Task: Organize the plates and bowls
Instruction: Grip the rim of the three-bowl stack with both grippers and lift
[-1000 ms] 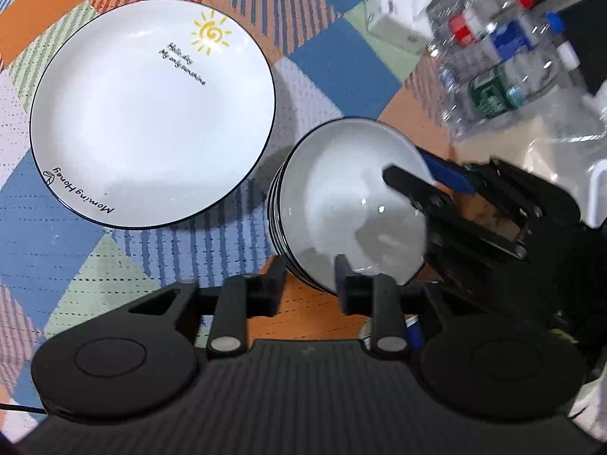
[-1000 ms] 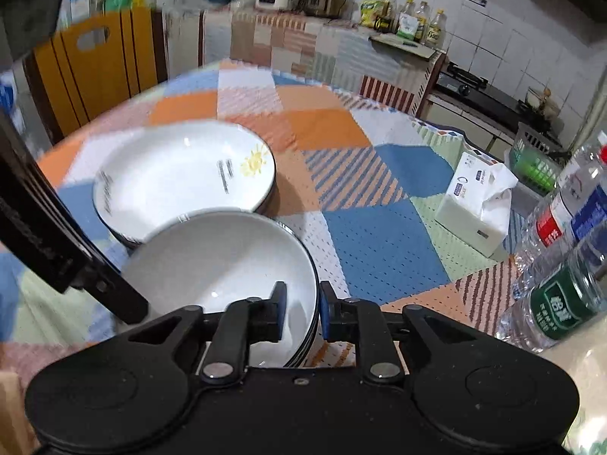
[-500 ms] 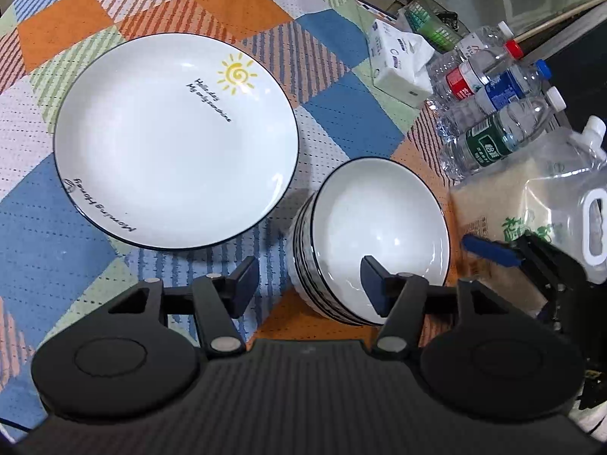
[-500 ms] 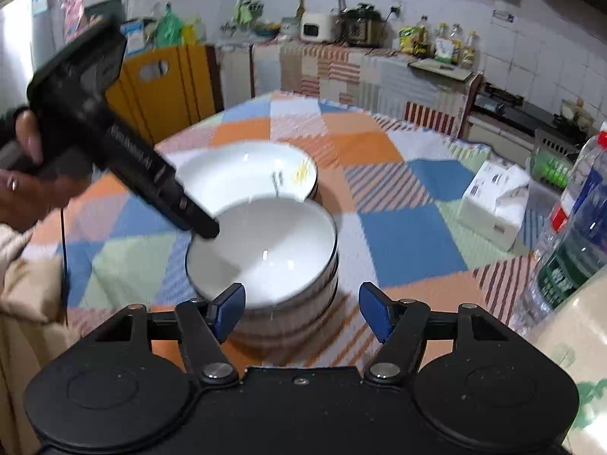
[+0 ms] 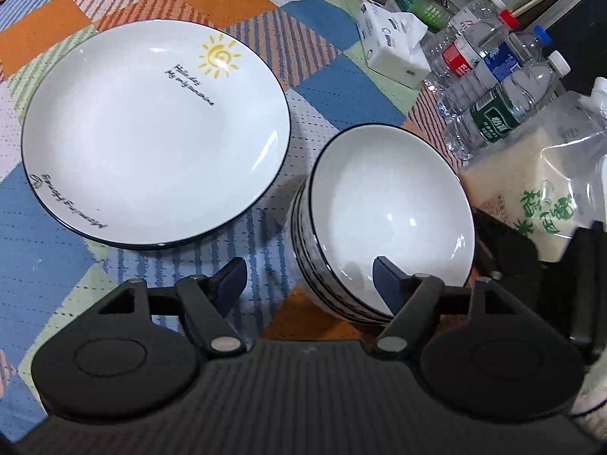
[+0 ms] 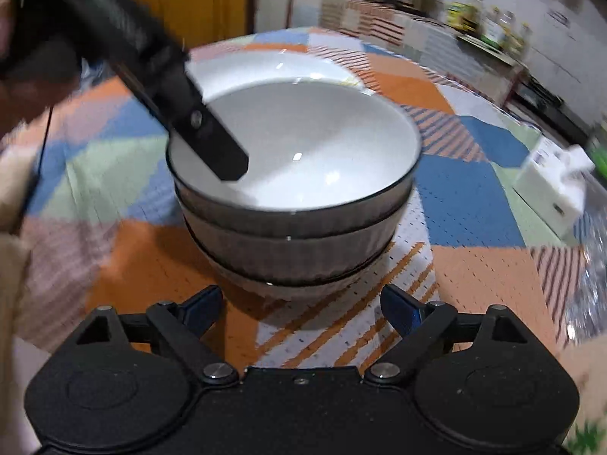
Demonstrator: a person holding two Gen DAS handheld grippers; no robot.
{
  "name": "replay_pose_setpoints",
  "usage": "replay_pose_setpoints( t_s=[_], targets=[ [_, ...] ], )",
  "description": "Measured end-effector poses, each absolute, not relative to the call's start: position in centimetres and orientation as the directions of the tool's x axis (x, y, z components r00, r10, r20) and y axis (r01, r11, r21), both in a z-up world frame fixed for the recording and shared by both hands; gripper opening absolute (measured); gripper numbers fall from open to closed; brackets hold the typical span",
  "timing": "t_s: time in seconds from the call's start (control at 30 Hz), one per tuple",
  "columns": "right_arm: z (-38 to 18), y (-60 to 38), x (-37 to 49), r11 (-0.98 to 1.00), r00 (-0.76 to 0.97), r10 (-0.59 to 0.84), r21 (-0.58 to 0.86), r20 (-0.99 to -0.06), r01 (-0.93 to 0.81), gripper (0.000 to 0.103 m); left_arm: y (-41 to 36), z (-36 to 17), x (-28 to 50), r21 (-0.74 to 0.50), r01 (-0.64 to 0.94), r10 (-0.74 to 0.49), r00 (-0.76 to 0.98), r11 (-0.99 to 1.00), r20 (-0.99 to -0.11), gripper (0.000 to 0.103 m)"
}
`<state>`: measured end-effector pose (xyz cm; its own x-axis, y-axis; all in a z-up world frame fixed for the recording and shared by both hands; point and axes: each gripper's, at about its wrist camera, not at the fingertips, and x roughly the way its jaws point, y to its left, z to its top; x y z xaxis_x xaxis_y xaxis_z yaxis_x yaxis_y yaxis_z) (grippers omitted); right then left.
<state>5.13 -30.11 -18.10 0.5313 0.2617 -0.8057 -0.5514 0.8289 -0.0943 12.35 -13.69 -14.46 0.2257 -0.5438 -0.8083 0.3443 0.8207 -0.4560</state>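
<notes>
The stack of bowls (image 5: 394,220) sits on the patchwork tablecloth (image 5: 341,87), three ribbed grey bowls nested one inside another as the right wrist view shows them (image 6: 296,204). Everything else is easiest placed from that stack.

Just to its left, almost touching, lies the big white plate (image 5: 151,132) with a yellow sun and some script printed on it; from the right wrist view it shows only as a white rim behind the stack (image 6: 265,68).

The left gripper (image 5: 309,280) hangs above the near edge of the stack with its jaws spread wide and nothing between them; its right finger (image 5: 387,280) overlaps the bowl's rim in view, and I can't tell whether it touches. Seen from the other side, that finger reaches over the top bowl's rim.

The right gripper (image 6: 299,309) is low, in front of the stack, jaws also wide apart and empty, clear of the bowls.

Beyond the stack to the right stand water bottles (image 5: 504,110), a tissue box (image 5: 394,49) and a clear bag of rice (image 5: 538,197).
</notes>
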Motion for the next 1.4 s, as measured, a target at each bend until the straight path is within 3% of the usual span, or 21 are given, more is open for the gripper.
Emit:
replay_pose_setpoints(
  t_s=[0.23, 0.43, 0.6, 0.73, 0.9, 1.4],
  targets=[
    [-19.3, -30.3, 5.9, 0.851, 0.549, 0.343, 0.006, -0.762, -0.525, 0.093, -13.4, -15.7, 12.0, -0.521, 0.295, -0.585, 0.199, 0.801, -0.787, 0.072],
    [-20.0, -29.9, 6.1, 0.858, 0.580, 0.358, 0.013, -0.731, -0.513, 0.103, -13.1, -16.1, 12.2, -0.513, 0.277, -0.574, 0.222, 0.812, -0.789, 0.071],
    [-20.4, -30.1, 6.1, 0.872, 0.611, 0.359, 0.020, -0.706, -0.489, 0.103, -13.1, -17.2, 12.4, -0.539, 0.235, -0.585, 0.221, 0.809, -0.781, 0.063],
    [-20.7, -29.7, 6.3, 0.872, 0.624, 0.351, 0.000, -0.698, -0.490, 0.103, -13.4, -17.4, 12.1, -0.544, 0.246, -0.595, 0.244, 0.802, -0.766, 0.063],
    [-20.6, -29.9, 6.6, 0.858, 0.617, 0.375, 0.006, -0.692, -0.514, 0.103, -13.6, -17.1, 12.0, -0.553, 0.269, -0.612, 0.252, 0.789, -0.750, 0.049],
    [-19.8, -28.5, 5.1, 0.859, 0.658, 0.362, -0.038, -0.660, -0.511, 0.100, -13.3, -15.3, 11.2, -0.527, 0.345, -0.614, 0.222, 0.776, -0.758, 0.048]
  ],
)
